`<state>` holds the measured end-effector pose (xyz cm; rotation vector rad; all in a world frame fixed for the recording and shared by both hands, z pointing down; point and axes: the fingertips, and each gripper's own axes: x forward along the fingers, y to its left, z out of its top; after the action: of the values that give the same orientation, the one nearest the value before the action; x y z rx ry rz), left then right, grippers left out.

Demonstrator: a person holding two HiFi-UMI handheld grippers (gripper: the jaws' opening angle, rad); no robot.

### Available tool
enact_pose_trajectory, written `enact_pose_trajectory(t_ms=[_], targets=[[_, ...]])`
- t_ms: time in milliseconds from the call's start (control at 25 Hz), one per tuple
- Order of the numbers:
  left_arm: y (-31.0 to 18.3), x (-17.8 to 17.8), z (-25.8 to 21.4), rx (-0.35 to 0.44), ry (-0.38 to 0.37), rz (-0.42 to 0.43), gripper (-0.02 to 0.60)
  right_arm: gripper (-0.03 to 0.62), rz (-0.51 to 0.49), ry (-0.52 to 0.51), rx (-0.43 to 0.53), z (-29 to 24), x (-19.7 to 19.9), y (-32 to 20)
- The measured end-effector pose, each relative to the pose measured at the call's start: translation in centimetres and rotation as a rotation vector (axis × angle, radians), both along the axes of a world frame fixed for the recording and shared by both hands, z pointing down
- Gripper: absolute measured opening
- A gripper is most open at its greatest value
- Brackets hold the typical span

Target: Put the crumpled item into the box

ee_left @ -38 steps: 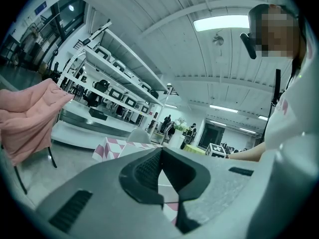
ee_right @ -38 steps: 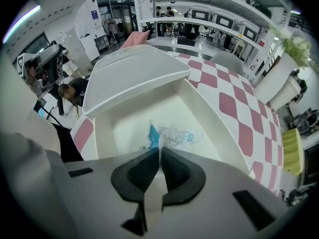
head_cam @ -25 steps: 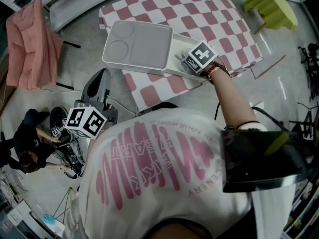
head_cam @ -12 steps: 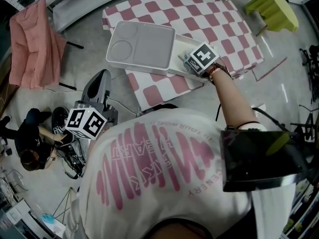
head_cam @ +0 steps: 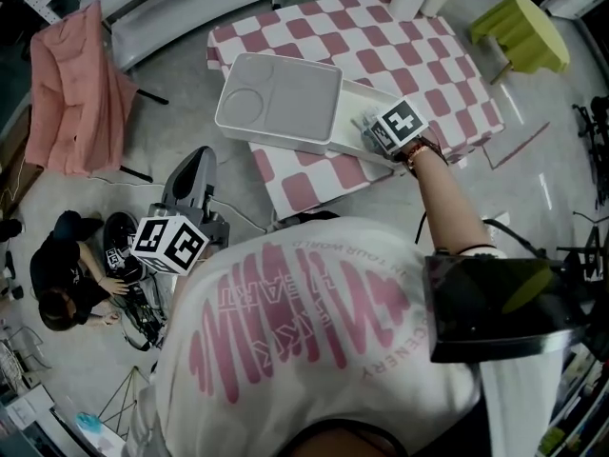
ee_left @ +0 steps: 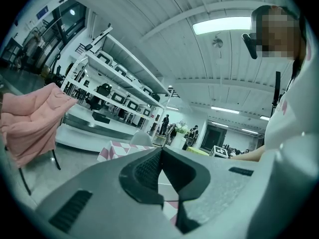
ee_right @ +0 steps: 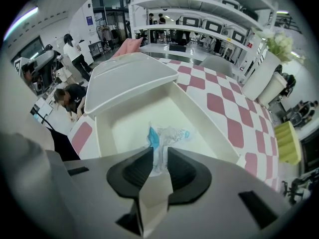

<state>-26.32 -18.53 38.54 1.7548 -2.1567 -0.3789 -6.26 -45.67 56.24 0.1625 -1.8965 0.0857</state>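
Crumpled wrapper [ee_right: 169, 135] pinched between the jaws of the right gripper [ee_right: 159, 152], hanging inside the white box [ee_right: 105, 139] — light film could cling to a pad on release and lift out. Left gripper [ee_left: 160, 156] clenched on nothing, near left.

Tabletop [head_cam: 419, 46]: pink-and-white checks. Box [ee_right: 124, 126]: white. Crumpled item [ee_right: 167, 136]: clear, blue patch. Stool [head_cam: 523, 22]: lime green. Draped cloth [head_cam: 71, 93]: salmon pink. Shirt [head_cam: 381, 369]: white, pink print.

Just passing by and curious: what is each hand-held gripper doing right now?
Left hand-held gripper: closed, nothing between its jaws.
Right hand-held gripper: closed on the crumpled item, inside the box.
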Motion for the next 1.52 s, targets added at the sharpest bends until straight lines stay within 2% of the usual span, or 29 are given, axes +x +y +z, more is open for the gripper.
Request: enact_pose_trajectory(t_ms=[160, 400, 640, 760, 920, 1120, 1520], targets=[[0.5, -0.1, -0.1, 0.005, -0.002, 0.008, 0.006, 0.085, 0.076, -0.061, 0.005, -0.9, 0.0, -0.3], [1.2, -0.2, -0.2, 0.01, -0.001, 0.028, 0.006, 0.043, 0.168, -0.147, 0.021, -1.9, 0.3, 0.0], [1.7, 0.2, 0.0, 0.016, 0.006, 0.06, 0.006, 0.018, 0.27, -0.243, 0.073, -3.5, 0.8, -0.1], [1.9, 0.5, 0.0, 0.017, 0.009, 0.086, 0.006, 0.008, 0.334, -0.318, 0.083, -4.5, 1.1, 0.2], [1.7, 0.7, 0.1, 0.021, 0.018, 0.129, 0.006, 0.006, 0.418, -0.451, 0.096, -6.5, 1.0, 1.0], [1.7, 1.4, -0.1, 0.018, 0.012, 0.201, 0.007, 0.006, 0.462, -0.621, 0.087, -9.4, 0.9, 3.8], [1.6, 4.3, -0.3, 0.018, -0.002, 0.358, 0.006, 0.006, 0.644, -0.835, 0.073, -14.2, 4.6, 9.7]])
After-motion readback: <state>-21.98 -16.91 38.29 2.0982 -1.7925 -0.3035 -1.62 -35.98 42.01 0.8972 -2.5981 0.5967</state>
